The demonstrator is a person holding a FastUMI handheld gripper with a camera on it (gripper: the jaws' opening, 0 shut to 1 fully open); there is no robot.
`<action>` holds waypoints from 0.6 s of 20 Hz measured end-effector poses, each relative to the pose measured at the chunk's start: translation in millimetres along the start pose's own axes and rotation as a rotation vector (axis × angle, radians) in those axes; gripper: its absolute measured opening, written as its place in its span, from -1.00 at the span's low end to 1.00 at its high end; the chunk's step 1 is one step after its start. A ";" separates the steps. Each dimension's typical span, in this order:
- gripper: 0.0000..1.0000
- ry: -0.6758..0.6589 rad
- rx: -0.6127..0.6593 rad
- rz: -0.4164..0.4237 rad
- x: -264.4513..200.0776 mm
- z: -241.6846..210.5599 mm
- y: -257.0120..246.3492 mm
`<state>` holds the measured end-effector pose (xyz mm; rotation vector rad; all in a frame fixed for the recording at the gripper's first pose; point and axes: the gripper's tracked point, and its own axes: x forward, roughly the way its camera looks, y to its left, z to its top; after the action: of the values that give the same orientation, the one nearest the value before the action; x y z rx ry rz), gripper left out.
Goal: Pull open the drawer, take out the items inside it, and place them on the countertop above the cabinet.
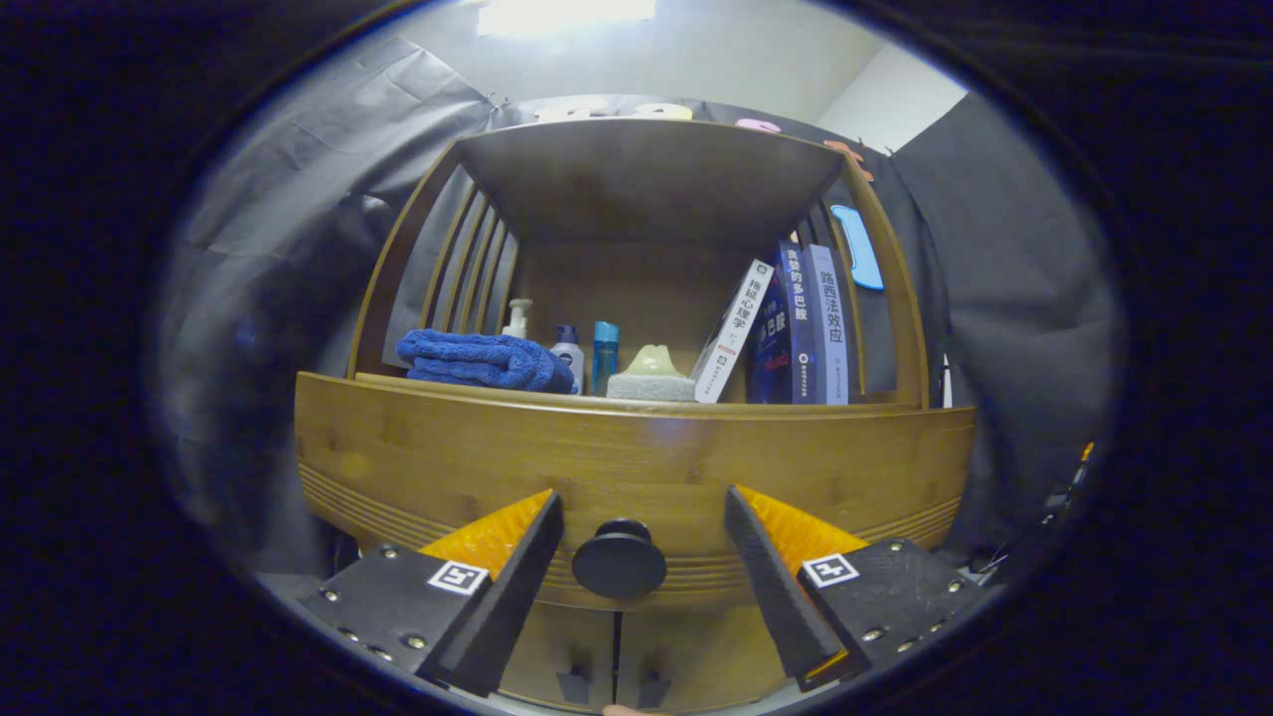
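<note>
While the gripper (636,517) hung before the cabinet, its fingers (517,567) stood spread apart, one on each side of the round dark knob (619,559), neither touching it. That knob sat on the drawer (627,467), a wide wooden front with grooved lines along its lower edge, and the drawer was closed. Below it showed two small doors (617,656) with dark handles. Above the drawer lay the countertop (636,400), under a shelf (646,174). On it, from the left, were a blue towel (482,360), three bottles (569,353), a pale sponge (651,378) and three books (791,328), one leaning on the others.
</note>
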<state>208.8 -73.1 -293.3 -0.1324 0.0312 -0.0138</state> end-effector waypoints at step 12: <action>0.98 0.097 -0.076 0.013 23.8 -7.3 -0.5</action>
<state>232.3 -74.9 -301.2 -0.2078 0.1293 -0.0058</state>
